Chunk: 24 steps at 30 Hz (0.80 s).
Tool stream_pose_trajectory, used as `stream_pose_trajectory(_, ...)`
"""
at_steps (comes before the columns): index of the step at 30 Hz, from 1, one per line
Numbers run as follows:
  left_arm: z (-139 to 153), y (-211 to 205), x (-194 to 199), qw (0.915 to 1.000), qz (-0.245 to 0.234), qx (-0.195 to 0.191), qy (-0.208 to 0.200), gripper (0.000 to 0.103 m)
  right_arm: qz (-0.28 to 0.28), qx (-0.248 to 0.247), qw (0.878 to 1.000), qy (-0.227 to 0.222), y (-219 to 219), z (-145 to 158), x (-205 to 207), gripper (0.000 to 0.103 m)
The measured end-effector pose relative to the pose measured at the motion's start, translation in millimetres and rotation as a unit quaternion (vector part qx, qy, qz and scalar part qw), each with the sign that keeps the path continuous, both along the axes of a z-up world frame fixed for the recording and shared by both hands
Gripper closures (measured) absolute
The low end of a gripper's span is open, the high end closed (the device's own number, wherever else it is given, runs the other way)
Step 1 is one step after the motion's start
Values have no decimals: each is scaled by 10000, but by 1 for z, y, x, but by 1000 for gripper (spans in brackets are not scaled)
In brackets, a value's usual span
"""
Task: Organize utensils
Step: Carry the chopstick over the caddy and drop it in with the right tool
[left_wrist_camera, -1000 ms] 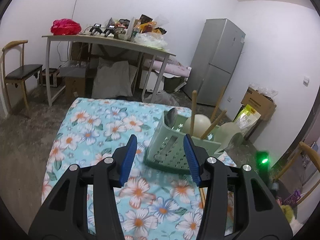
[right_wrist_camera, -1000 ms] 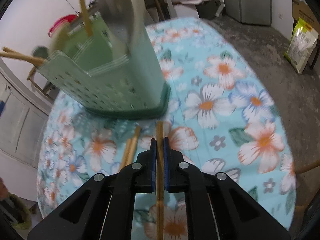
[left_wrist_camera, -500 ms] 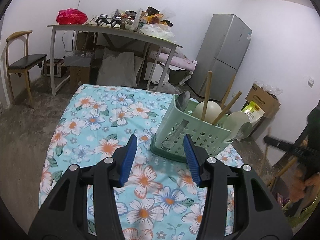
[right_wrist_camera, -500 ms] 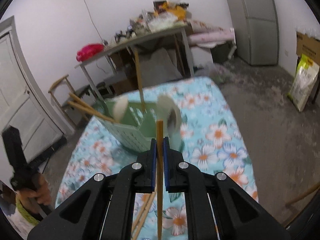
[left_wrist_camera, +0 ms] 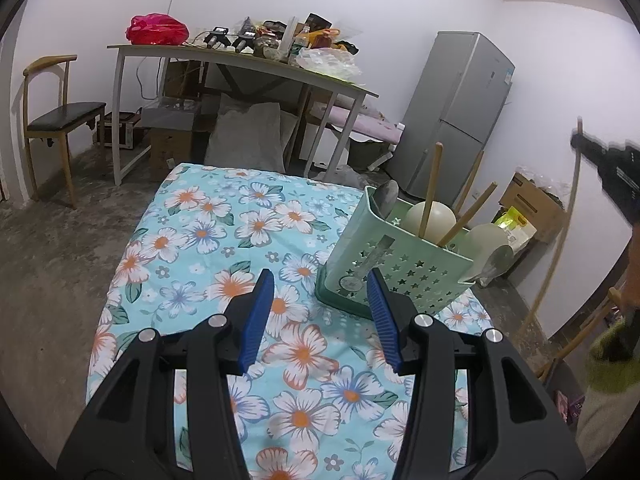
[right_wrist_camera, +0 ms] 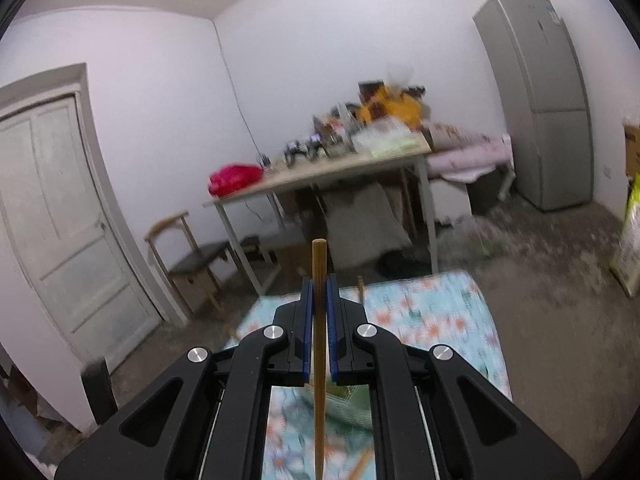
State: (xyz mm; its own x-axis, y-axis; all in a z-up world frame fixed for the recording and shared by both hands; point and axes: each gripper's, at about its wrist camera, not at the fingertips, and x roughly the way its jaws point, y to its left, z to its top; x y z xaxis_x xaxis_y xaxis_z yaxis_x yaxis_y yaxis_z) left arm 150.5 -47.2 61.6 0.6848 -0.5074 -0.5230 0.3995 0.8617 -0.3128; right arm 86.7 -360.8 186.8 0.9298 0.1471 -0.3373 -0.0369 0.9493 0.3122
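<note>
A green utensil holder (left_wrist_camera: 396, 264) stands on the floral tablecloth (left_wrist_camera: 224, 240), holding chopsticks (left_wrist_camera: 430, 188), spoons and a metal spoon (left_wrist_camera: 386, 198). My left gripper (left_wrist_camera: 320, 312) is open and empty, hovering just in front and left of the holder. My right gripper (right_wrist_camera: 319, 300) is shut on a wooden chopstick (right_wrist_camera: 319, 344), held high above the table; in the left wrist view it shows blurred at the far right (left_wrist_camera: 612, 172) with the chopstick (left_wrist_camera: 560, 240) hanging down. The holder's top (right_wrist_camera: 344, 404) shows dimly under the right gripper.
A cluttered table (left_wrist_camera: 240, 56) and a chair (left_wrist_camera: 56, 120) stand behind the cloth-covered table. A grey fridge (left_wrist_camera: 460, 112) is at the back right, with a cardboard box (left_wrist_camera: 532, 204). A white door (right_wrist_camera: 60, 216) is left in the right wrist view. Another chopstick (right_wrist_camera: 362, 466) lies on the cloth.
My right gripper has lifted the chopstick from the tabletop high above the holder and tilted up to face the room. The left gripper pulled back and rose a little, still open.
</note>
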Motion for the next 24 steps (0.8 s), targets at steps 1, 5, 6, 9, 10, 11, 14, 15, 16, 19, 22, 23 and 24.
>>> stream_pose_trajectory(1, 0, 0, 0, 10000, -4, -5, -7, 57, 54, 12, 9999, -101, 0, 6, 6, 96)
stream_pose_trajectory(5, 1, 1, -1, 10000, 10, -2, -34, 57, 25, -103, 9997, -197, 2, 17, 27, 96)
stream_pose_trajectory(6, 1, 1, -1, 10000, 21, -1, -39, 57, 45, -107, 9997, -199, 3, 18, 34, 96)
stream_pose_trajectory(9, 2, 3, -2, 10000, 51, 16, -49, 57, -32, -178, 9997, -193, 4, 17, 47, 96)
stream_pose_trajectory(10, 2, 4, -2, 10000, 62, 21, -54, 57, -46, -183, 9996, -193, 4, 16, 51, 96)
stream_pose_trajectory(11, 3, 4, -3, 10000, 74, 27, -58, 57, -68, -156, 9997, -197, 3, 16, 55, 96)
stream_pose_trajectory(14, 4, 6, -3, 9999, 112, 40, -67, 57, -167, -150, 9994, -260, 2, 16, 64, 96)
stream_pose_trajectory(15, 4, 6, -3, 9999, 125, 41, -65, 57, -199, -160, 9993, -283, 2, 16, 67, 96)
stream_pose_trajectory(16, 4, 7, -3, 9999, 132, 40, -64, 57, -244, -174, 9991, -311, 2, 16, 71, 96)
stream_pose_trajectory(19, 4, 7, -4, 9999, 137, 49, -66, 57, -410, -308, 9980, -360, 3, 13, 81, 96)
stream_pose_trajectory(22, 4, 8, -3, 9999, 130, 48, -65, 57, -533, -384, 9971, -371, 4, 4, 90, 96)
stream_pose_trajectory(23, 4, 8, -4, 9999, 137, 53, -66, 57, -573, -415, 9968, -384, 5, 2, 92, 96)
stream_pose_trajectory(24, 5, 9, -3, 9999, 140, 56, -65, 57, -617, -442, 9964, -390, 6, -2, 95, 96)
